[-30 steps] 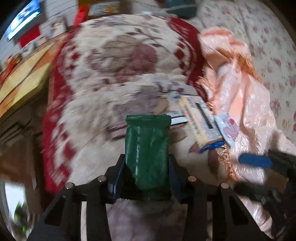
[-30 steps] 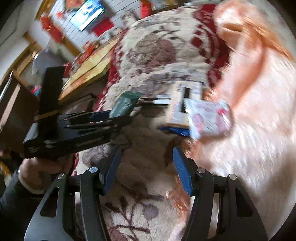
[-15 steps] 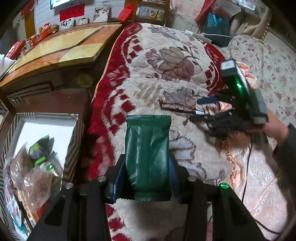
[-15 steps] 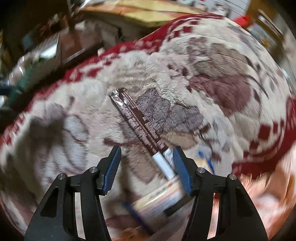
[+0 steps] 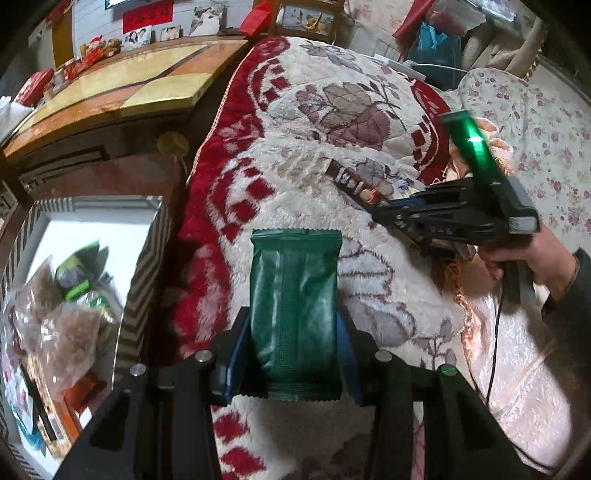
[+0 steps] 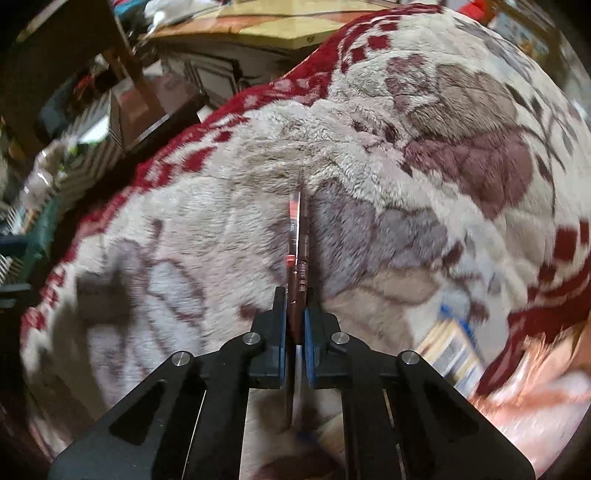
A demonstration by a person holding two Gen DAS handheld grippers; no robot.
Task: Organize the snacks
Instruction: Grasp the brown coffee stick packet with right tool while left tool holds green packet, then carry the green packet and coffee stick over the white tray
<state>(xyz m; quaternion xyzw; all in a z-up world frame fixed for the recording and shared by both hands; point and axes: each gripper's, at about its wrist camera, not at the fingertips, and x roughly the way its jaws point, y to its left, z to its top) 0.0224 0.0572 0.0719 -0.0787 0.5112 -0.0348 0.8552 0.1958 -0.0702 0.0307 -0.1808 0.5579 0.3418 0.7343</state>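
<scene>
Nothing here can be read with any certainty. The green packet (image 5: 294, 310) shows only a plain face with no lettering. The brown snack bar (image 5: 351, 181) carries small pale marks and a picture, too small to make out. The red banner (image 5: 147, 16) on the far wall may bear characters, but they are a blur. The blue and yellow packet (image 6: 452, 349) on the blanket (image 6: 221, 221) is smeared beyond reading.

the left black plastic two-finger gripper (image 5: 293, 350) has blue pads and silver round screws on its linkage. the right black plastic two-finger gripper (image 6: 295, 321) looks the same; seen from the left wrist it carries a green-lit block, a thin black cable, and a bare-skinned right hand (image 5: 517, 258) in a dark sleeve.
</scene>
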